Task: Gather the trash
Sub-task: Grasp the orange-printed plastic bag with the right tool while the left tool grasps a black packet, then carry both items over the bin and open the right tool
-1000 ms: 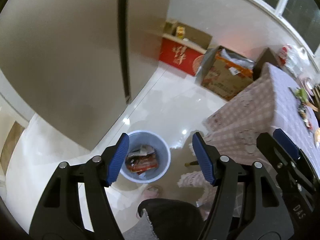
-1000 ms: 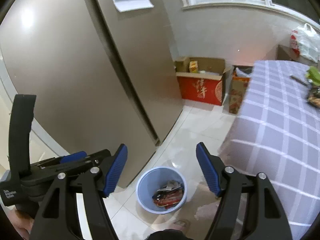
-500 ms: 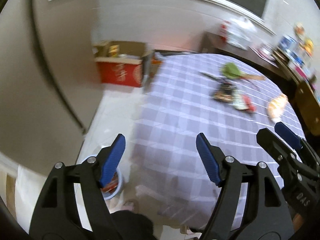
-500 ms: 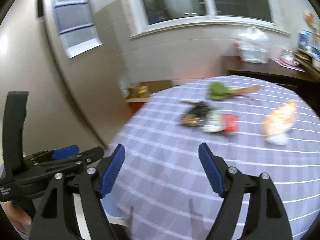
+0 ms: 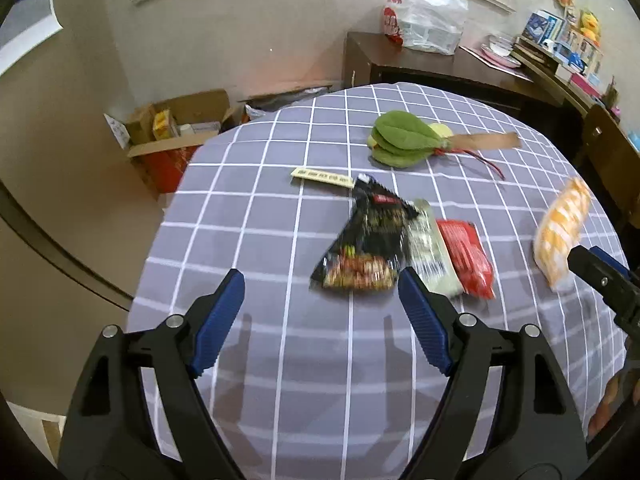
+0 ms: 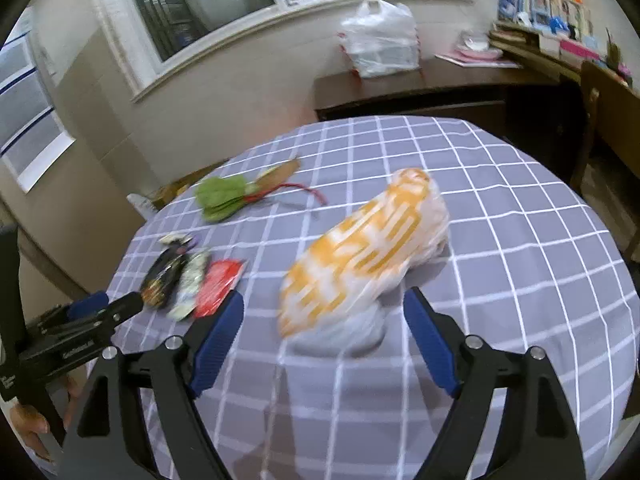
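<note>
Two hand-held grippers hover over a round table covered in a grey-violet checked cloth (image 5: 280, 360), both angled downward with nothing between their blue pads. The left gripper (image 5: 320, 312) has its jaws wide and opening, lined up just short of a black snack wrapper (image 5: 368, 244); beside that, touching or overlapping, lie a pale wrapper (image 5: 430, 256) and a red wrapper (image 5: 466, 258). The right gripper (image 6: 322, 336) is likewise wide and opening, aimed at a crumpled orange-and-white plastic bag (image 6: 360, 248) that sits near it, apart from the wrappers. Each tool appears set to take its own piece of trash. Bare cloth around the wrappers and bag gives open room to come down. Farther back lie a thin yellow strip (image 5: 322, 178) and a green leafy bundle (image 5: 404, 140) with a brown stalk. The table's far edge curves away toward a dark sideboard (image 5: 440, 72) holding a white shopping bag (image 5: 430, 20).
</note>
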A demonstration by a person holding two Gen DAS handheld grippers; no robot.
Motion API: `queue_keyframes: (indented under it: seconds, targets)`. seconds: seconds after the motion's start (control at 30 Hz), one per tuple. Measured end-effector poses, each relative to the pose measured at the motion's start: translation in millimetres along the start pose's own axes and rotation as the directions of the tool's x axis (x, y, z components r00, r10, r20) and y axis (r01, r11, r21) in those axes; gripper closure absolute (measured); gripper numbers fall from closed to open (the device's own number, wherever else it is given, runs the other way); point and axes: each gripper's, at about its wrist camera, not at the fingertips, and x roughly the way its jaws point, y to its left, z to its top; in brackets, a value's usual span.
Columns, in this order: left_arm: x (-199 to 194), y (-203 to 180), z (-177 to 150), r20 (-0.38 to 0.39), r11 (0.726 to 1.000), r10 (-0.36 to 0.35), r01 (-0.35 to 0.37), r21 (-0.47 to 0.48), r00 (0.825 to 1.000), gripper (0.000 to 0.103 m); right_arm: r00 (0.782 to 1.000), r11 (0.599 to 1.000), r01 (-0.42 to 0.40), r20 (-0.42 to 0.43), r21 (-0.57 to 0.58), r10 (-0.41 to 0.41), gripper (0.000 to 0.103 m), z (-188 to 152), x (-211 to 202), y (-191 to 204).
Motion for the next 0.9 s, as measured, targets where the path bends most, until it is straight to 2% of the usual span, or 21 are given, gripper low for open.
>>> queue_keyframes:
  seconds: [0.1,0.23,0.3,0.33,0.37,0.4,0.43,0.53,0.67,0.9]
  targets:
    - [15.0,-3.8,7.5,-0.016,0.999,-0.038,0.038,0.006,0.999,0.025,1.000,1.000,0.010,-0.010,0.021,-0.010,0.020,10.7,15.0,-9.6]
    - [32.5,-7.8,15.2,-0.034,0.999,-0.039,0.040,0.020,0.999,0.025,1.000,1.000,0.002,-0.025,0.017,-0.002,0.020,21.0,30.2,-11.5]
    - [39.2,-8.2,15.4,-0.058,0.998,-0.064,0.065,0.017,0.996,0.025,0.999,1.000,-0.001,-0.044,0.006,0.001,0.021,21.5,38.2,-9.4]
    - [39.5,-10.0,14.9,-0.050,0.998,-0.062,0.064,0.026,0.997,0.030,0.999,1.000,-0.003,-0.050,-0.005,0.003,0.021,21.0,41.7,-7.9]
    - [40.2,-12.7,13.7,-0.035,0.998,-0.047,0.049,0.046,0.998,0.034,0.999,1.000,0.005,-0.047,-0.025,-0.007,0.035,19.8,43.0,-3.6]
    - [39.8,-14.2,12.6,-0.026,0.998,-0.034,0.036,0.061,0.999,0.042,0.999,0.998,0.016,-0.043,-0.057,-0.019,0.043,18.1,43.7,1.3]
    - [39.0,-13.3,12.5,-0.020,0.998,-0.028,0.029,0.063,0.999,0.059,0.999,0.998,0.008,-0.045,-0.065,-0.011,0.048,17.9,43.5,4.0]
    - [34.6,-7.0,12.6,-0.021,0.997,-0.069,0.069,0.026,0.997,0.073,0.999,0.997,-0.006,-0.047,-0.083,0.002,0.051,14.3,42.0,10.8]
    - [21.2,5.4,6.7,-0.002,0.996,-0.083,0.083,-0.013,0.997,0.079,1.000,0.994,-0.029,-0.015,-0.105,0.027,0.053,8.7,28.7,22.2]
    - [-17.5,32.0,-18.2,0.027,0.981,-0.170,0.172,-0.089,0.985,0.080,0.993,0.983,-0.105,0.029,-0.149,0.111,0.053,-2.5,-12.4,60.1]
